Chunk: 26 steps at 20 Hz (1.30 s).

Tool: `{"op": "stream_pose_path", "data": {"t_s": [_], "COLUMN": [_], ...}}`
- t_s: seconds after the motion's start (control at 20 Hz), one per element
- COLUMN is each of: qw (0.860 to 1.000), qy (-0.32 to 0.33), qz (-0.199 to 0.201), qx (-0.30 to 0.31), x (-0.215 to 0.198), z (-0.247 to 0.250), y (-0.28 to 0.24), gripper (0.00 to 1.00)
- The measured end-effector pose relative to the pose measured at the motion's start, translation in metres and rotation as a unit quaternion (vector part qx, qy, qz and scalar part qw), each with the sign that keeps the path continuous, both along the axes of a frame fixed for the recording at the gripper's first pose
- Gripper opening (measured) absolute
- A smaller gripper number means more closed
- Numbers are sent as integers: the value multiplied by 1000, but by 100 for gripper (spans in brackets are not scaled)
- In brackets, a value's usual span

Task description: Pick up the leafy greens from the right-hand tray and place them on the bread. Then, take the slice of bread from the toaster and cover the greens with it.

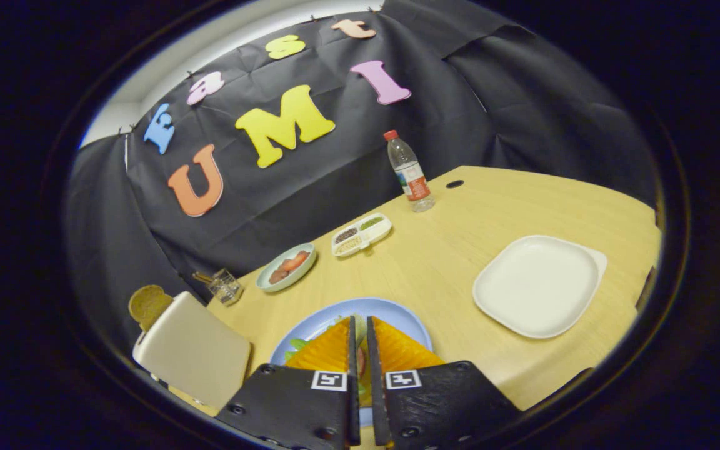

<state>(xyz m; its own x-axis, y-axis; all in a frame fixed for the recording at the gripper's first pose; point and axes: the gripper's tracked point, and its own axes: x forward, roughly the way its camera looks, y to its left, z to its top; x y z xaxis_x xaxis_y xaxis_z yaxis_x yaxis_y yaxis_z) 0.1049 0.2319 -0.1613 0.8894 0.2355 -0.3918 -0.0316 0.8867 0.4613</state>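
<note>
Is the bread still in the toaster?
In. A brown slice sticks up out of the toaster, beside the near-shut gripper over the blue plate.

The table [447,262] has a pale wood-grain top with a smooth, matt finish; the booth wall [472,112] behind it is creased matt cloth. The white tray [538,284] and the blue plate [397,312] look like smooth plastic with a soft sheen; the toaster [194,350] has a smooth cream casing, and the bread slice [147,305] in it looks rough and porous. The bottle [409,170] is clear glossy plastic with a paper-like label; the gripper [360,340] holds its fingers nearly together, their housings textured matt.
</note>
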Motion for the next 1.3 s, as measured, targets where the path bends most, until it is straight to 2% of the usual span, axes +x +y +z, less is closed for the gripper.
{"op": "stream_pose_path", "data": {"t_s": [0.05,0.3,0.5,0.55,0.9,1.2,1.3], "qw": [1000,997,989,986,971,964,963], "qy": [-5,-51,-118,-132,-204,-234,-240], "qz": [2,-4,-15,-15,10,66,74], "qx": [-8,-52,-91,-103,-125,-108,-101], "x": [-1,-5,-15,-20,-47,-67,-72], "z": [1,27,74,83,165,208,214], "y": [-1,-14,-16,-13,40,130,155], "gripper": [20,55,83,94,95,95,95]}}
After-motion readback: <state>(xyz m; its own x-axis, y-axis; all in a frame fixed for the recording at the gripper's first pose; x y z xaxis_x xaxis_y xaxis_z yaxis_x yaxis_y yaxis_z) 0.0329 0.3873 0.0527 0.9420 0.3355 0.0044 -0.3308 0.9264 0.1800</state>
